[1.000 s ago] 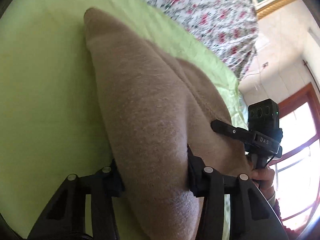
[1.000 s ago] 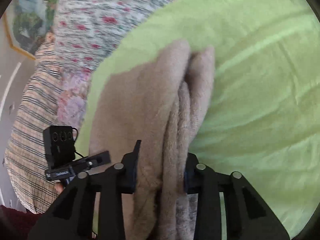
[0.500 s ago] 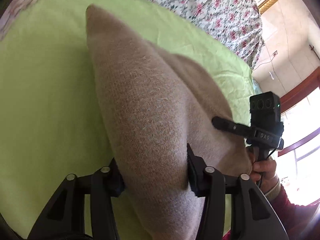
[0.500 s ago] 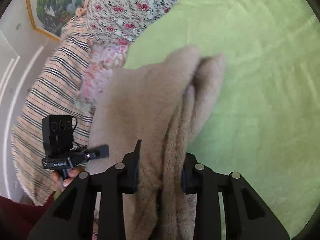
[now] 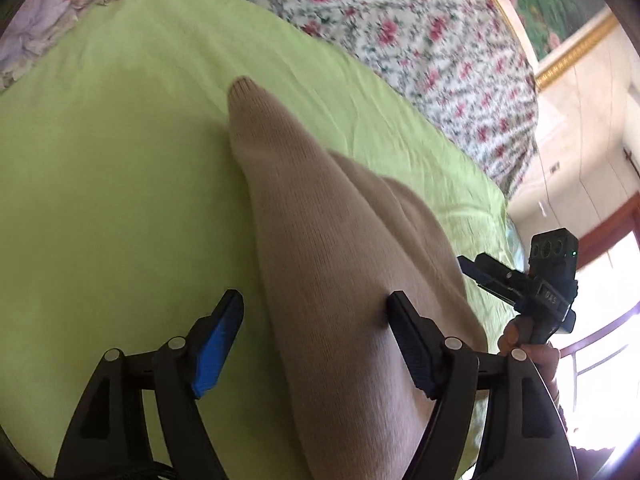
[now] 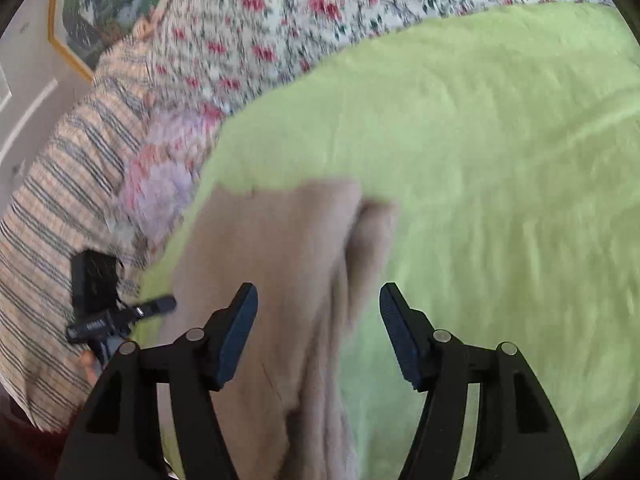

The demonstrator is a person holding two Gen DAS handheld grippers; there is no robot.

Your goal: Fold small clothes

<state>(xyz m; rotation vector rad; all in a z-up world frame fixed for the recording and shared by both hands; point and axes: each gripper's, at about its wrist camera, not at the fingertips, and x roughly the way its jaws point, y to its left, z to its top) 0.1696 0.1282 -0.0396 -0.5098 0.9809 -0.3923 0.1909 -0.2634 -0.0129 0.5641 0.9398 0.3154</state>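
The beige knitted garment (image 5: 340, 280) lies on the green bedsheet (image 5: 120, 200), its long axis running away from both cameras to a narrow tip; its near end is cut off by the frame, and the right view is blurred. Half a second ago both grippers pinched it; now the left hand-held gripper (image 5: 316, 312) and right hand-held gripper (image 6: 318, 304) stand spread, fabric loose between

Green bedsheet (image 5: 120, 168); beige knit garment (image 5: 340, 280) on it.
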